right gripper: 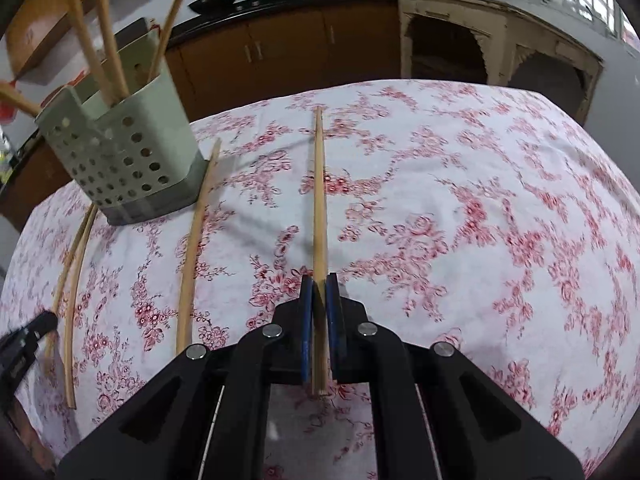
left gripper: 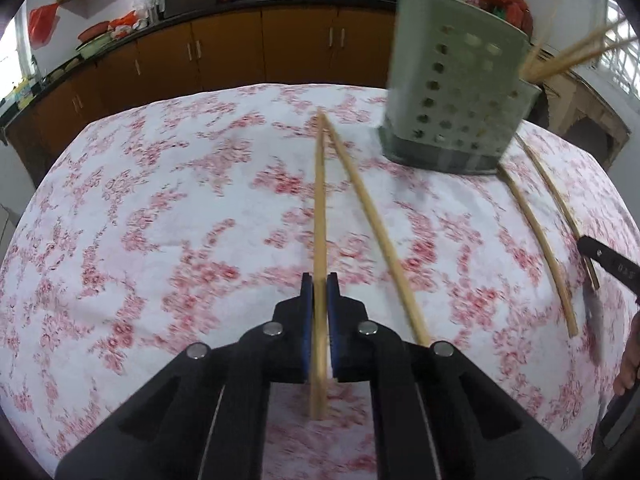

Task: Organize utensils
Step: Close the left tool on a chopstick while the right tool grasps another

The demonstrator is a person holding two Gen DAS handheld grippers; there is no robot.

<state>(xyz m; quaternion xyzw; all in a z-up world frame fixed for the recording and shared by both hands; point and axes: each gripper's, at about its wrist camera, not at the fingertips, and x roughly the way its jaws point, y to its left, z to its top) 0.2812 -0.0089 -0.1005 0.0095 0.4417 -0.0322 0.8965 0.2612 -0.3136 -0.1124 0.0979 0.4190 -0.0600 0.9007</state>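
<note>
My left gripper (left gripper: 319, 285) is shut on a bamboo chopstick (left gripper: 319, 208) that points away over the table. A second chopstick (left gripper: 372, 224) lies on the cloth just to its right. The grey perforated utensil holder (left gripper: 456, 92) stands at the far right with several chopsticks in it. Two more chopsticks (left gripper: 536, 240) lie right of it. My right gripper (right gripper: 319, 285) is shut on another chopstick (right gripper: 319, 192). In the right wrist view the holder (right gripper: 124, 148) stands at the far left, with loose chopsticks (right gripper: 194, 240) beside it.
The table wears a white cloth with red flowers (left gripper: 160, 200). Brown kitchen cabinets (left gripper: 240, 48) and a counter with woks run along the back. A cream shelf unit (right gripper: 480, 40) stands behind the table. The other gripper's tip (left gripper: 608, 264) shows at the right edge.
</note>
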